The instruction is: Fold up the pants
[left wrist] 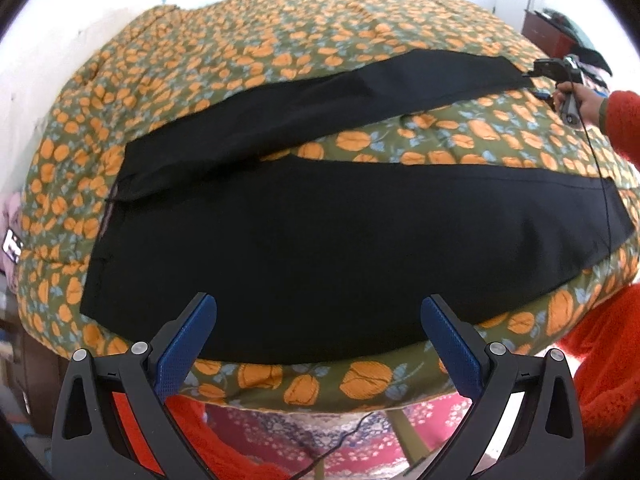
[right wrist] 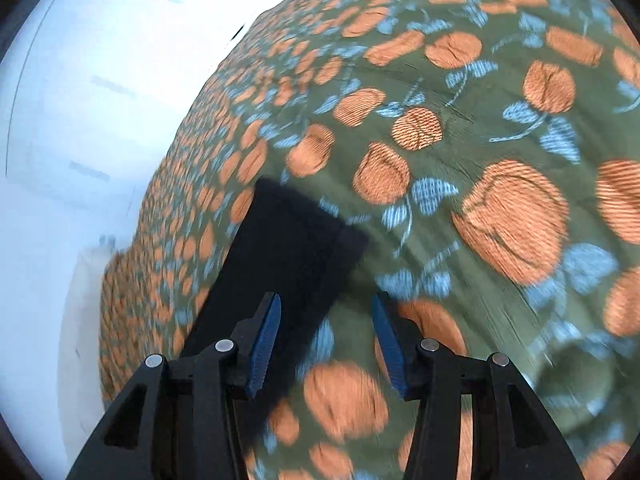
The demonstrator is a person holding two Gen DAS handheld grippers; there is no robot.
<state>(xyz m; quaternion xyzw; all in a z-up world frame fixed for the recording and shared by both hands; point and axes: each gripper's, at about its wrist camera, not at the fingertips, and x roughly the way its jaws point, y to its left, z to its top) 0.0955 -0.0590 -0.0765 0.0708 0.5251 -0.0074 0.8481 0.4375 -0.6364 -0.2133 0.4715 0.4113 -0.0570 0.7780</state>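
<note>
Nearest, the left gripper (left wrist: 318, 326) hovers spread wide over the black pants (left wrist: 320, 248) on the flowered quilt (left wrist: 280, 40). Farther along the pants, at the far leg's hem, the right gripper (right wrist: 325, 328) stands parted, pinching nothing.

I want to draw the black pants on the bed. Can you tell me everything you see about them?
The black pants are plain, dark, matte cloth with no pattern showing. They lie flat on the flowery quilt, legs spread apart in a V. One leg lies close along the bed's front edge; the other slants away toward the far side. The right hand-held gripper hovers open at the far leg's cuff. A thin cable crosses the near leg.
</note>
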